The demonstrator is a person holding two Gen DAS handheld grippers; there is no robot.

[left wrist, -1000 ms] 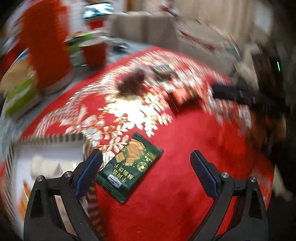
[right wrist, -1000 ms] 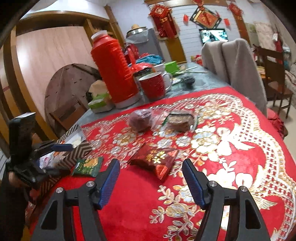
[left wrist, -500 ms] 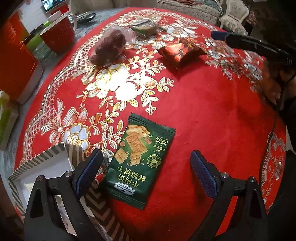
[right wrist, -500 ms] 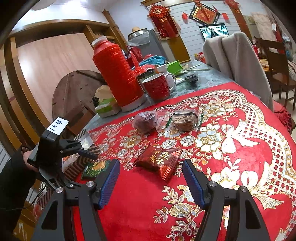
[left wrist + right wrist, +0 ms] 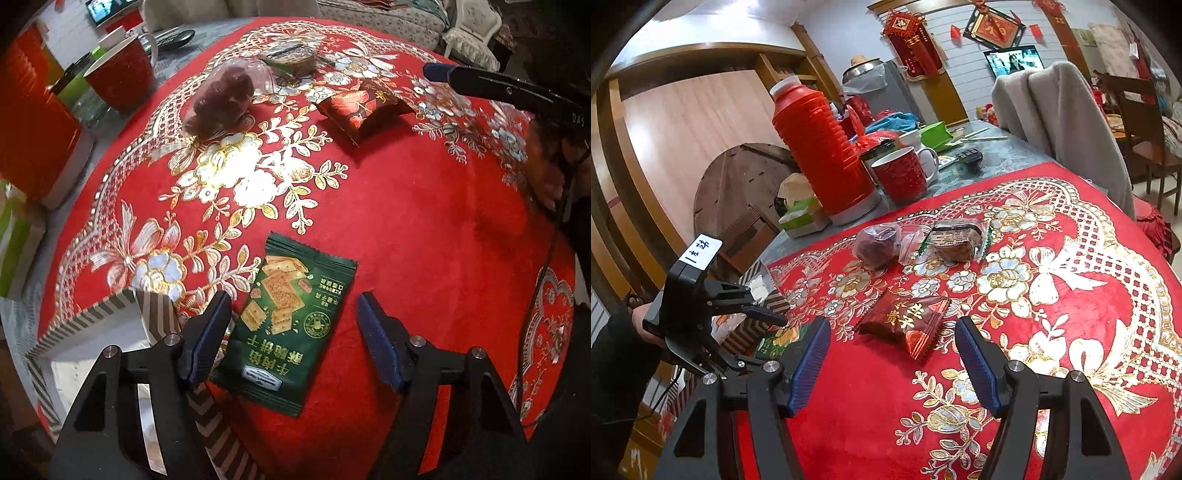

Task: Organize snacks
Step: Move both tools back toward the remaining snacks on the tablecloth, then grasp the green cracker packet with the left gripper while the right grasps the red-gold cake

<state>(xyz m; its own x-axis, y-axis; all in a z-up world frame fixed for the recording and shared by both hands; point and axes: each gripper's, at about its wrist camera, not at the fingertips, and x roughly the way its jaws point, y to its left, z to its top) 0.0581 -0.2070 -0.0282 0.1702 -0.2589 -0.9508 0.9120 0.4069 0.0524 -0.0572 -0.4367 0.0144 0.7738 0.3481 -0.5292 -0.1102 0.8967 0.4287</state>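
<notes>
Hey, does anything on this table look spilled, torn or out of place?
Nothing looks spilled or torn. The green cracker packet lies flat on the red cloth beside the striped box, not in it, between the open left gripper's fingers. The red snack packet also lies loose.

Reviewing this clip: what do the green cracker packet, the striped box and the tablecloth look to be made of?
Green cracker packet: printed plastic film, slightly glossy, with crimped serrated ends. Striped box: likely paperboard, matte striped outside and white inside, with stiff folded flaps. Tablecloth: red velvety fabric, matte nap, with shiny gold and silver floral patterning, embroidered or foil-printed; which one is unclear.
</notes>
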